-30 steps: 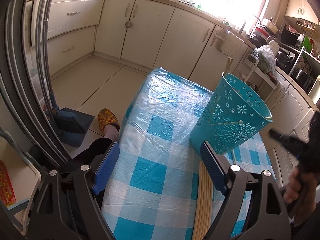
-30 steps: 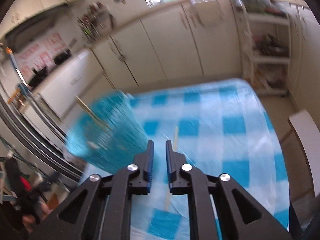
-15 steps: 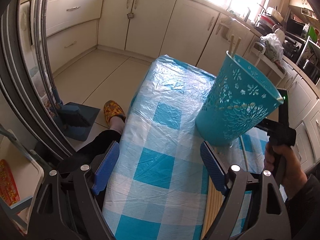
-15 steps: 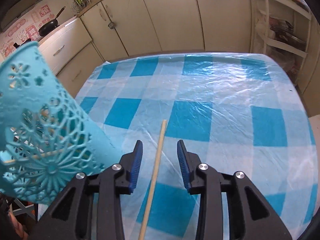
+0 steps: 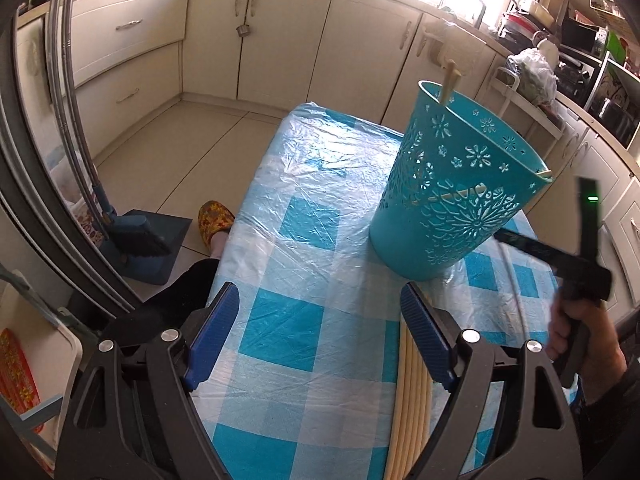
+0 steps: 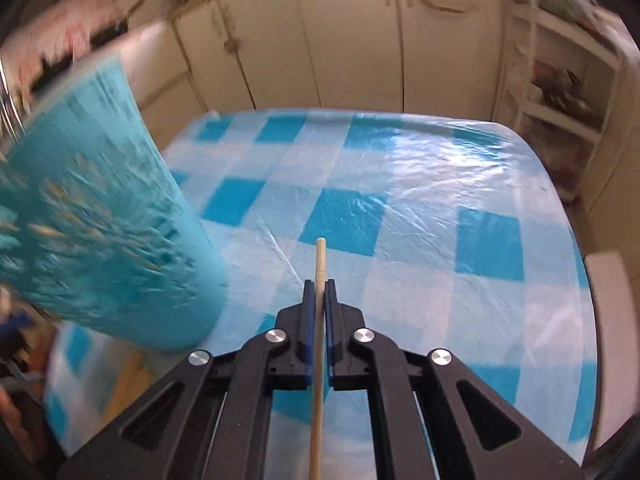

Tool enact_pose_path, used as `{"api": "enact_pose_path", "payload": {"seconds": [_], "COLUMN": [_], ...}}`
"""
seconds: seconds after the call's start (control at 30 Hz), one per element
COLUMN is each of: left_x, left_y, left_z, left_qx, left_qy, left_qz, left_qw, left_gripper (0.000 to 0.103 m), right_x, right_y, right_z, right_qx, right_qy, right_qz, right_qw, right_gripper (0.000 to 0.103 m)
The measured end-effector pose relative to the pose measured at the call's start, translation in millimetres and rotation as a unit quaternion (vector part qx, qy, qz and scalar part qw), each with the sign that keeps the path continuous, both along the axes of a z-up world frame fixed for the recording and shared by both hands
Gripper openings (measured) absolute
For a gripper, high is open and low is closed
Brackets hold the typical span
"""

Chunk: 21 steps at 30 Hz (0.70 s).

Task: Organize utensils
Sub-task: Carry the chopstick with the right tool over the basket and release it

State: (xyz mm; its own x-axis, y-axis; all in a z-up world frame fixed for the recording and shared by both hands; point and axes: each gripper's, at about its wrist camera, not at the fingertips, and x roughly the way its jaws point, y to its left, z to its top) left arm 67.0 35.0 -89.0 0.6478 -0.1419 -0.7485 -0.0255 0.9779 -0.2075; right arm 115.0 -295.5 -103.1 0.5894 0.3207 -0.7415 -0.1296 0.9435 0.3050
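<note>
A teal perforated basket (image 5: 456, 184) stands on the blue-checked tablecloth (image 5: 304, 224) with chopsticks sticking out of its rim. It shows blurred at the left of the right wrist view (image 6: 100, 232). My left gripper (image 5: 320, 324) is open and empty above the cloth. A row of pale chopsticks (image 5: 412, 404) lies on the cloth under its right finger. My right gripper (image 6: 319, 292) is shut on a single pale chopstick (image 6: 320, 264), held above the cloth just right of the basket. The right gripper also shows in the left wrist view (image 5: 556, 256).
Cream kitchen cabinets (image 5: 280, 40) run along the far walls. A dustpan and brush (image 5: 140, 240) and a slippered foot (image 5: 216, 220) are on the floor left of the table. A white shelf unit (image 6: 560, 80) stands past the table's far right corner.
My right gripper has closed on the single chopstick that lay between its open fingers and has lifted it off the cloth. The left gripper has stayed open and drifted slightly.
</note>
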Motion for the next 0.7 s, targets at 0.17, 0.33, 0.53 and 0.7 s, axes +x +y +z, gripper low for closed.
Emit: {"api": "enact_pose_path", "payload": {"seconds": [0.17, 0.33, 0.53, 0.7], "left_x": [-4.1, -12.0, -18.3, -21.2], "left_y": [0.1, -0.5, 17.9, 36.2], "left_z": [5.6, 13.4, 21.4, 18.7], "left_qx": [-0.010, -0.016, -0.029, -0.039], "left_qy": [-0.006, -0.018, -0.030, -0.030], "left_qz": [-0.001, -0.008, 0.013, 0.030], "left_qw": [0.9999, 0.9997, 0.9990, 0.9983], "left_gripper": [0.079, 0.079, 0.079, 0.079], "right_x": [-39.1, -22.9, 25.9, 30.5], "right_y": [-13.6, 31.9, 86.4, 85.6], "right_z": [97.4, 176.6, 159.4, 122.2], "right_qx": [0.148, 0.167, 0.091, 0.075], "right_qy": [-0.112, -0.241, -0.269, -0.216], "right_qz": [-0.008, -0.018, -0.073, -0.075], "right_qw": [0.983, 0.956, 0.956, 0.971], "right_gripper": [0.005, 0.005, 0.006, 0.006]}}
